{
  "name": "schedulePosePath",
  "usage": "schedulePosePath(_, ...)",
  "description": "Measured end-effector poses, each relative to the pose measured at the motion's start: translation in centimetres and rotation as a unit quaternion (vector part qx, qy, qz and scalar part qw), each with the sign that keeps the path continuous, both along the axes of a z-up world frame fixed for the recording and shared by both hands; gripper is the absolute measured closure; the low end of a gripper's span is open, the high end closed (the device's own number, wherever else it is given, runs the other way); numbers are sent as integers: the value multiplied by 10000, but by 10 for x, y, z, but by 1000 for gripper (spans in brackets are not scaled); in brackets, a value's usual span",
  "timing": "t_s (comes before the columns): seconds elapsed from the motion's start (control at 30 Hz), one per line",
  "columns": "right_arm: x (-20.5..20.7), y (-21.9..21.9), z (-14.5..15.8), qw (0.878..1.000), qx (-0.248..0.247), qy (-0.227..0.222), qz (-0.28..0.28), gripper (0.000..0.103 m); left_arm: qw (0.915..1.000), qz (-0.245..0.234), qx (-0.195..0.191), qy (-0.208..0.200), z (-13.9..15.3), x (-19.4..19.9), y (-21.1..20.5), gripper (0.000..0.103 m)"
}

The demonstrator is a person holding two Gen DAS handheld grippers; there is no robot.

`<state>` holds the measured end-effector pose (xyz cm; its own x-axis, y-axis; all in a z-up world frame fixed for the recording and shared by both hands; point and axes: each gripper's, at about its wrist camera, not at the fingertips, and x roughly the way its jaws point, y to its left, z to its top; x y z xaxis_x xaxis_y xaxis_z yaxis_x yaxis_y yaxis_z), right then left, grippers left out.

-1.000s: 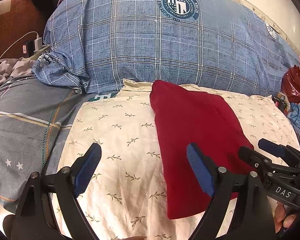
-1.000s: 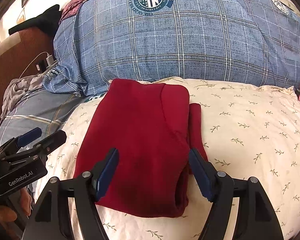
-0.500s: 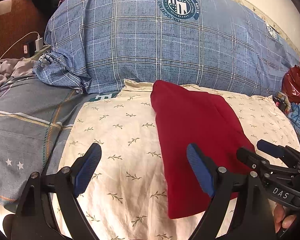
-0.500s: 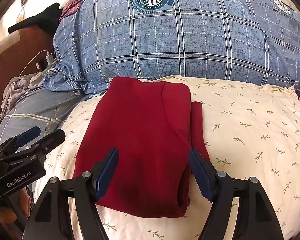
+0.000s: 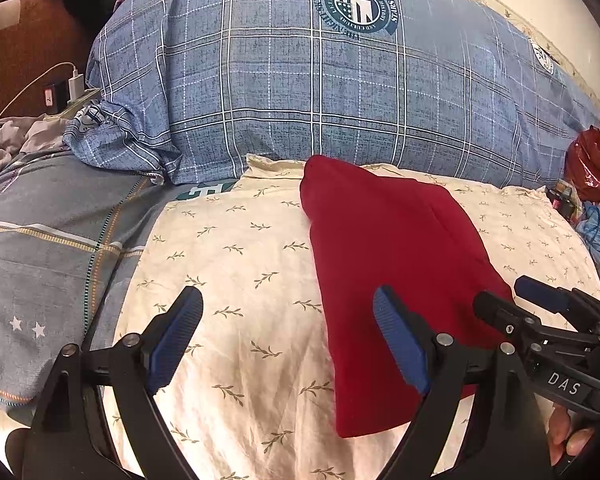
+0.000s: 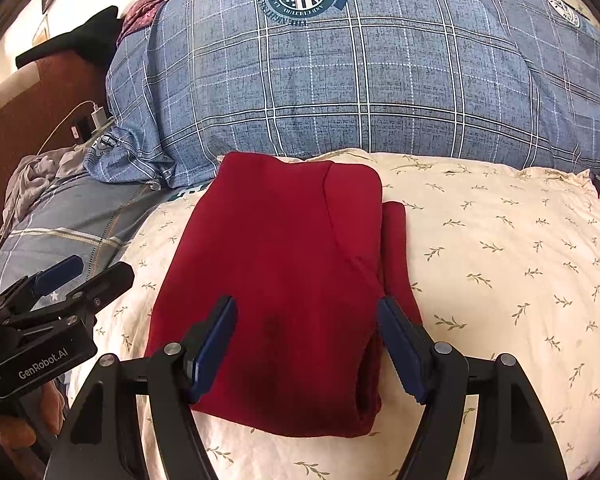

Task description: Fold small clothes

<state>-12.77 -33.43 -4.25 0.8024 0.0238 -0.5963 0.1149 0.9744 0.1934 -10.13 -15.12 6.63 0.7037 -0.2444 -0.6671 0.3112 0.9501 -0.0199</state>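
Note:
A dark red garment (image 6: 284, 280) lies folded into a long rectangle on a cream leaf-print pillow (image 6: 500, 264); a narrow strip sticks out along its right side. It also shows in the left wrist view (image 5: 392, 264). My right gripper (image 6: 306, 344) is open and empty, hovering over the garment's near end. It shows at the right of the left wrist view (image 5: 540, 304). My left gripper (image 5: 286, 336) is open and empty over the cream pillow (image 5: 236, 280), left of the garment. It shows at the left of the right wrist view (image 6: 84, 276).
A large blue plaid duvet (image 5: 340, 92) is piled behind the pillow. A grey plaid sheet (image 5: 48, 248) lies to the left, with a charger and cable (image 5: 74, 84) by the brown headboard. A red bag (image 5: 588, 164) and clutter sit at the far right.
Both grippers have drawn back slightly from the garment and stay open. The garment has not moved.

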Motion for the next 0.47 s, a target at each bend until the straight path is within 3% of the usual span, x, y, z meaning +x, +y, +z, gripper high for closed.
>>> schedulePosePath(0.47, 5, -3, -4, 10000, 59, 60, -4, 29, 10000, -44, -14, 44, -5, 7, -2, 15)
